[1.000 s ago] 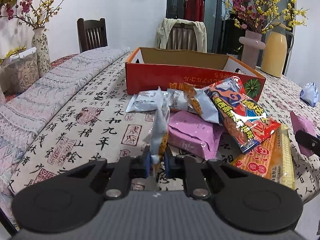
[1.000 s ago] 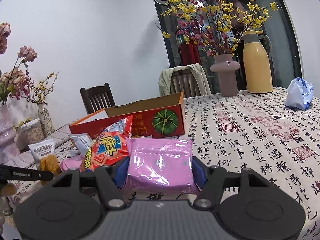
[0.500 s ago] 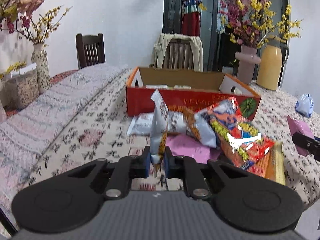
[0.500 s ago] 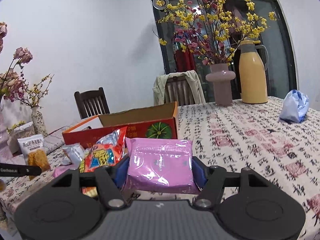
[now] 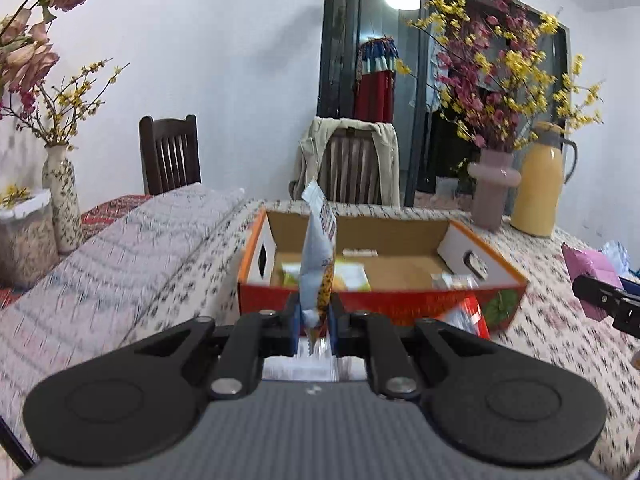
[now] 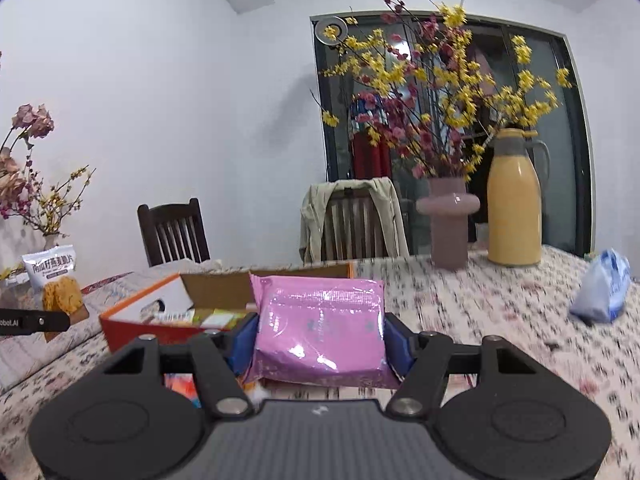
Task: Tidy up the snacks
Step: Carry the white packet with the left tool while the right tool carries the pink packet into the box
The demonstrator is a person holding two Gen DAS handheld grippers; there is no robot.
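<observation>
Both tools are loaded and raised above the bench (image 5: 560, 344), facing the open cardboard box (image 5: 380, 264) that sits toward the bench's far edge. The left tool (image 5: 314, 322) is pinched nearly fully closed on the bottom seam of a thin white-and-yellow snack bag (image 5: 318, 264), which stands upright between the pads and hides part of the box's near wall. The right tool (image 6: 320, 338) is held about half open, clamped across the width of a flat pink packet (image 6: 320, 320) that fills the gap between its blue pads.

The step in hand looks like carrying both snacks over to the box. Several small packets already lie on the box floor, mostly toward its left end and near its right wall, so the middle of the floor seems the better landing place. To do it well, each snack should clear the red near wall before it goes down; the tall bag hangs from a narrow grip and may swing or fold, so a slow lowering suits it. The two tools sit near each other, so placing one at a time, left end and right end, would avoid a clash. More wrappers (image 5: 464, 316) lie on the bench just in front of the box.
</observation>
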